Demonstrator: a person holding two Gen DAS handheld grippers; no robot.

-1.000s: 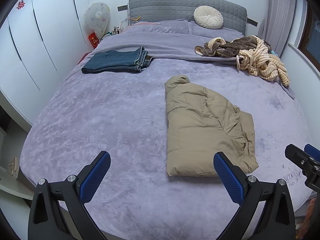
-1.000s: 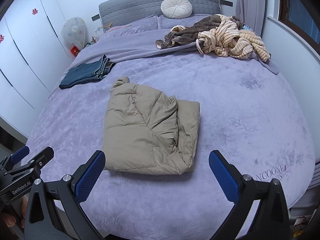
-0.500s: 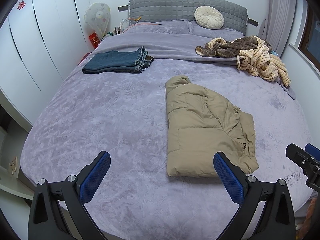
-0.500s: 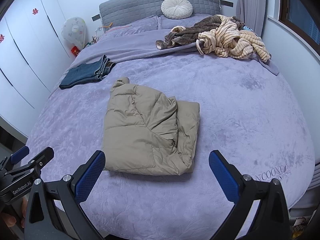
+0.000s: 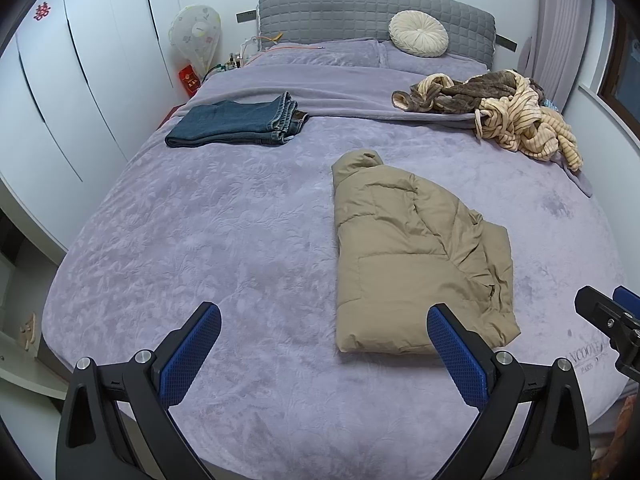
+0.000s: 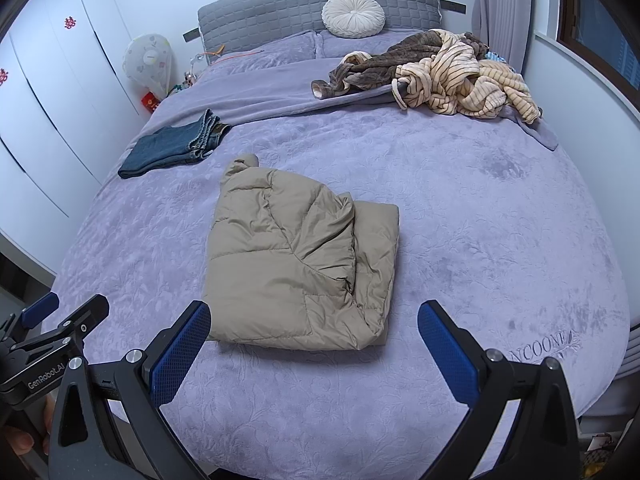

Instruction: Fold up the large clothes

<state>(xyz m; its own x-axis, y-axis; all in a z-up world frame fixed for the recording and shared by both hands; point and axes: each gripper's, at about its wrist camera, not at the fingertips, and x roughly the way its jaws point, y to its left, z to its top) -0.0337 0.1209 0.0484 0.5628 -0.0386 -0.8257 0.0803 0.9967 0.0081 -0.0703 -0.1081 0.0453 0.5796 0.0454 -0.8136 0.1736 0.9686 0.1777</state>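
Left wrist view, from left to right: white wardrobe doors line the wall; a covered fan stands by the grey headboard; folded blue jeans lie on the far left part of the bed, which carries a lilac cover; the left hand-held gripper hangs low over the near edge with its blue-padded fingers spread wide and nothing between them; the tan puffer jacket lies folded into a compact block right of centre, its near edge just beyond the right finger; a round cream cushion leans on the headboard; a heap of striped and brown robes sits at the far right; the tip of the right hand-held gripper enters at the right border. Right wrist view: the left hand-held gripper's body shows at the lower left; the right hand-held gripper has its fingers spread apart, empty, with the jacket's near edge lying between and just beyond them on the bed.
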